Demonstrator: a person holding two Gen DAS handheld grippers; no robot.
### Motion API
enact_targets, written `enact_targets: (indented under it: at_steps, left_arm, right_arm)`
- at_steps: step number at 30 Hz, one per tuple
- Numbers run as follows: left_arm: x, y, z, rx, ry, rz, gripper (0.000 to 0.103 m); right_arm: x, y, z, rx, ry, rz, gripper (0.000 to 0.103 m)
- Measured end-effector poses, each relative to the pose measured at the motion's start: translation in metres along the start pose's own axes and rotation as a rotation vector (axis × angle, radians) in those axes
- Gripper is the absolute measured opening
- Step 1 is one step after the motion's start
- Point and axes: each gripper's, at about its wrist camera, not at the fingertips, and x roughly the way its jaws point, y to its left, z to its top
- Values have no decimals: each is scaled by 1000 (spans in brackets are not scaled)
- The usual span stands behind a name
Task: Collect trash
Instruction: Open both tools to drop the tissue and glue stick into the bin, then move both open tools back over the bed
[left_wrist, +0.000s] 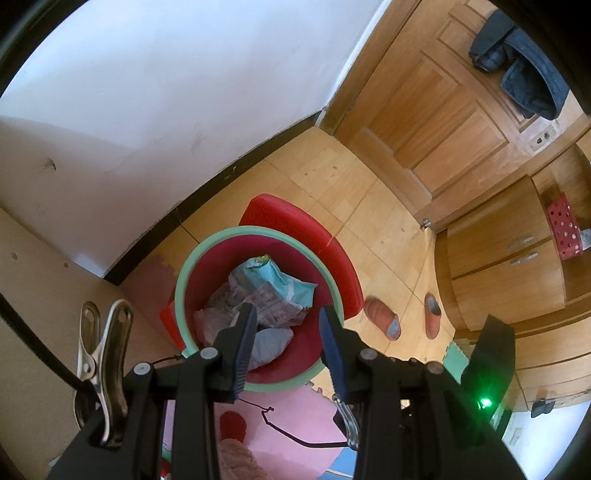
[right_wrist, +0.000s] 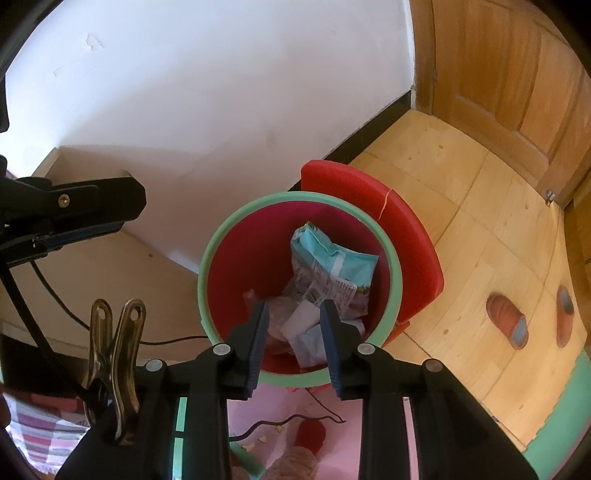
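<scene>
A red trash bin with a green rim stands on the floor by the white wall, its red lid tipped open behind it. Inside lie a crumpled light-blue wrapper, white paper scraps and a grey wad. My left gripper is open and empty, hovering above the bin's near side. My right gripper is open and empty, also over the bin. The left gripper's black body shows at the left in the right wrist view.
Two red slippers lie on the wooden floor to the right. A wooden door and cabinets stand beyond. Pink foam mats with a black cable and crumbs lie below the grippers. A beige board is at left.
</scene>
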Motion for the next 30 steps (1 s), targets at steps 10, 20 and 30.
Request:
enact_targets:
  at_steps: [10, 20, 30]
  left_arm:
    - [-22, -6, -15, 40, -4, -12, 37]
    - [-70, -8, -40, 81, -29, -73, 37]
    - [-131, 1, -74, 101, -67, -117, 37]
  right_arm:
    - [-22, 12, -13, -43, -14, -32, 30]
    - [-65, 27, -29, -52, -73, -51, 30]
    - [-121, 67, -49, -90, -154, -65, 30]
